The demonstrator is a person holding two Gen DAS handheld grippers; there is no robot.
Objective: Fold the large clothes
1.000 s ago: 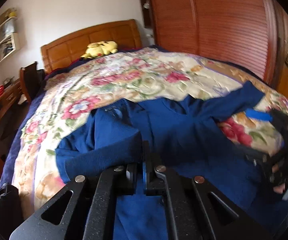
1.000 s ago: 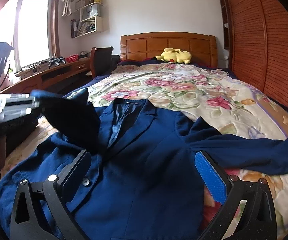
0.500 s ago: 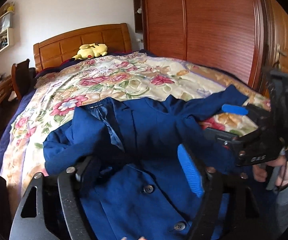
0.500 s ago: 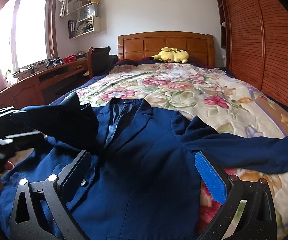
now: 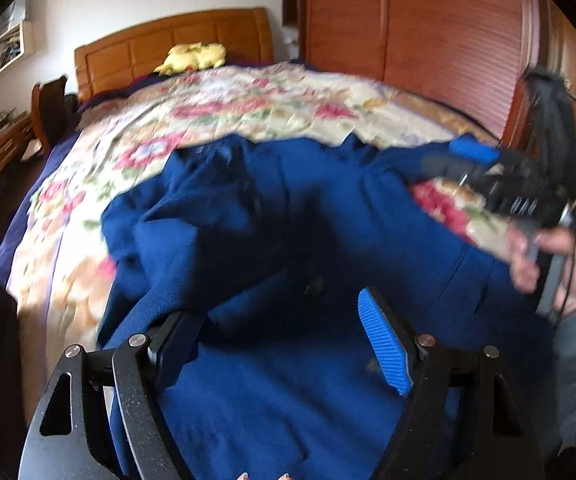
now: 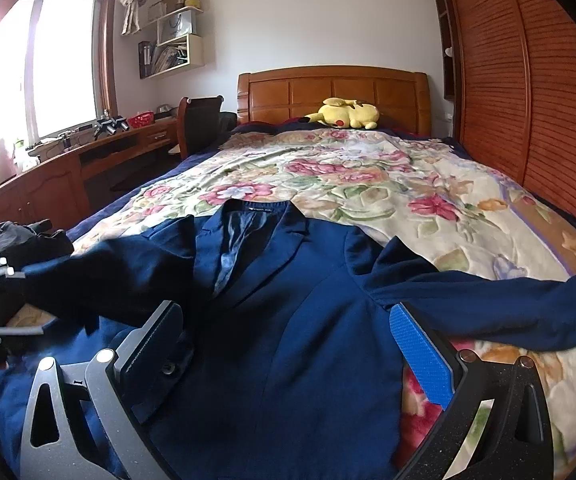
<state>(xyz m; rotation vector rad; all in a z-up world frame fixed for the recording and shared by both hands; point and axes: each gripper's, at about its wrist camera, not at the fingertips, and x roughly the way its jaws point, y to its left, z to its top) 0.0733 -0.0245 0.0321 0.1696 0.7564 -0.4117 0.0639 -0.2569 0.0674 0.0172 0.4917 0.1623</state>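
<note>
A navy blue jacket (image 6: pixel 288 300) lies face up on the flowered bedspread (image 6: pixel 368 184), collar toward the headboard. One sleeve (image 6: pixel 107 276) is folded in across its left front; the other sleeve (image 6: pixel 488 308) stretches out to the right. My right gripper (image 6: pixel 283 312) hovers open above the jacket's front, nothing between its fingers. My left gripper (image 5: pixel 275 312) is open too, just above the jacket (image 5: pixel 288 208) near the folded sleeve, and holds no cloth. The left wrist view is blurred by motion. It shows the right gripper (image 5: pixel 484 172) held in a hand at the right.
A yellow plush toy (image 6: pixel 348 114) lies by the wooden headboard (image 6: pixel 328 88). A slatted wooden wardrobe (image 6: pixel 528 100) runs along the right side of the bed. A desk (image 6: pixel 87 152) and chair (image 6: pixel 199 120) stand on the left, with dark clothes (image 6: pixel 19 240) heaped nearby.
My left gripper was shut on the jacket's sleeve, then opened and let it go; it has drawn back and lower over the jacket. The right gripper has stayed still and open.
</note>
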